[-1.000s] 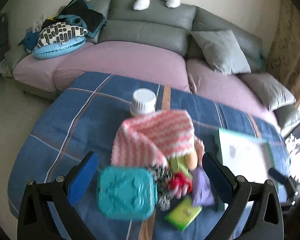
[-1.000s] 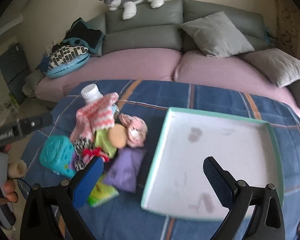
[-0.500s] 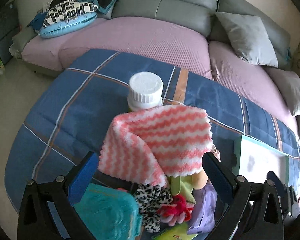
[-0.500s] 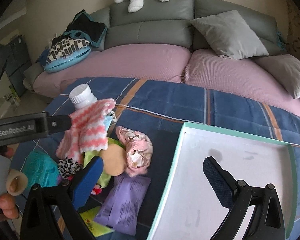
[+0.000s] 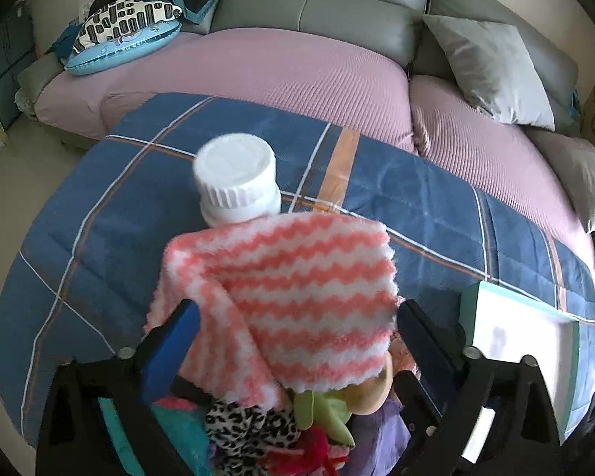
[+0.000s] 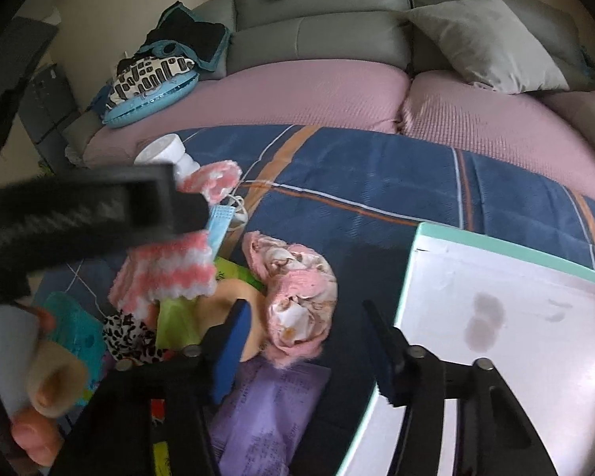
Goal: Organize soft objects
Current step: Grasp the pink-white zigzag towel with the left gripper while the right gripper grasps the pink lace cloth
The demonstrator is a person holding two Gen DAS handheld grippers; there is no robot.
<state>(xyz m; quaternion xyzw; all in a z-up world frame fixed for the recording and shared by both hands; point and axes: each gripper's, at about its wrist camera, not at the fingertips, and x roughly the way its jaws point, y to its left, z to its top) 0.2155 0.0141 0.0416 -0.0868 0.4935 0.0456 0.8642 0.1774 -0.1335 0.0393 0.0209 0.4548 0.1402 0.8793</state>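
The white tray [image 6: 507, 357] is waiting empty at the right, likely to be receiving the soft pile; the left gripper [image 5: 293, 329] is straddling the pink-striped cloth [image 5: 297, 301] without pinching, while the right gripper [image 6: 309, 341], jaws just narrowing, is framing the crumpled pink rag [image 6: 297, 297] untouched

A pink-and-white zigzag cloth [image 5: 293, 297] drapes over a heap on the blue plaid blanket, against a white-capped bottle [image 5: 238, 178]. Beside it lies a crumpled pink floral cloth [image 6: 297, 297], with a leopard-print scrap [image 6: 129, 335] nearby.
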